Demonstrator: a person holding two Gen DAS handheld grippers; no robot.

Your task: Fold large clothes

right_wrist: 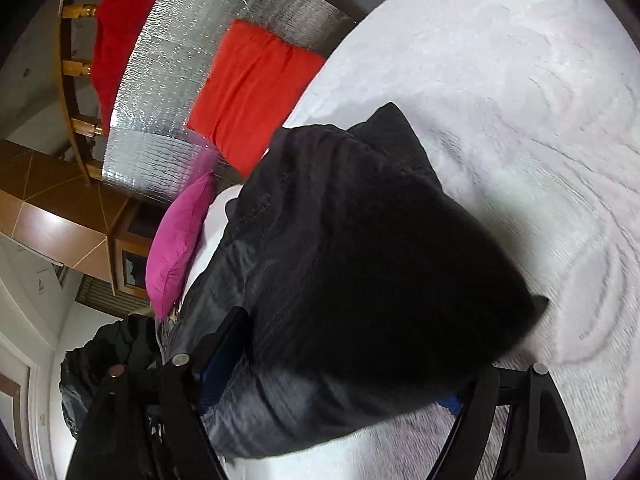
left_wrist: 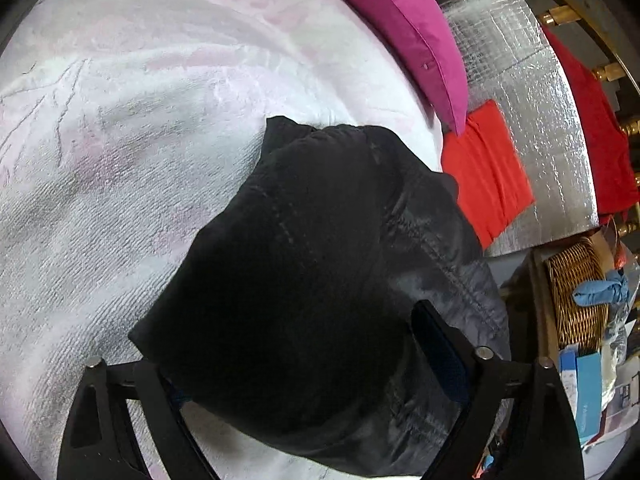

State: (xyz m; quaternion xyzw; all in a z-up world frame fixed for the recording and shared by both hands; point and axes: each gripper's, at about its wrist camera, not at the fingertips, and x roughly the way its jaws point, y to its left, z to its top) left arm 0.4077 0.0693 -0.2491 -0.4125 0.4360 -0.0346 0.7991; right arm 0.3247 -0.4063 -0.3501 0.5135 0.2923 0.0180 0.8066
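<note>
The black jacket (left_wrist: 304,280) is lying bunched on the white blanket (left_wrist: 120,160) covering the bed, filling the wide gap of both tools. The left tool (left_wrist: 296,364) and right tool (right_wrist: 340,364) are straddling it with jaws spread wide; whether the pads are pressing the cloth I cannot tell. Both are tilting downward. Gathering an even edge should keep the fold flat. A red cloth (left_wrist: 486,172) is lying beyond.

Both views are evenly and brightly lit, with strong fisheye bending and black vignette at the corners. The foil sheet (left_wrist: 516,92) throws speckled glare. The black garment (left_wrist: 320,272) swallows detail. The right wrist view shows motion blur across the white blanket (right_wrist: 540,160).
</note>
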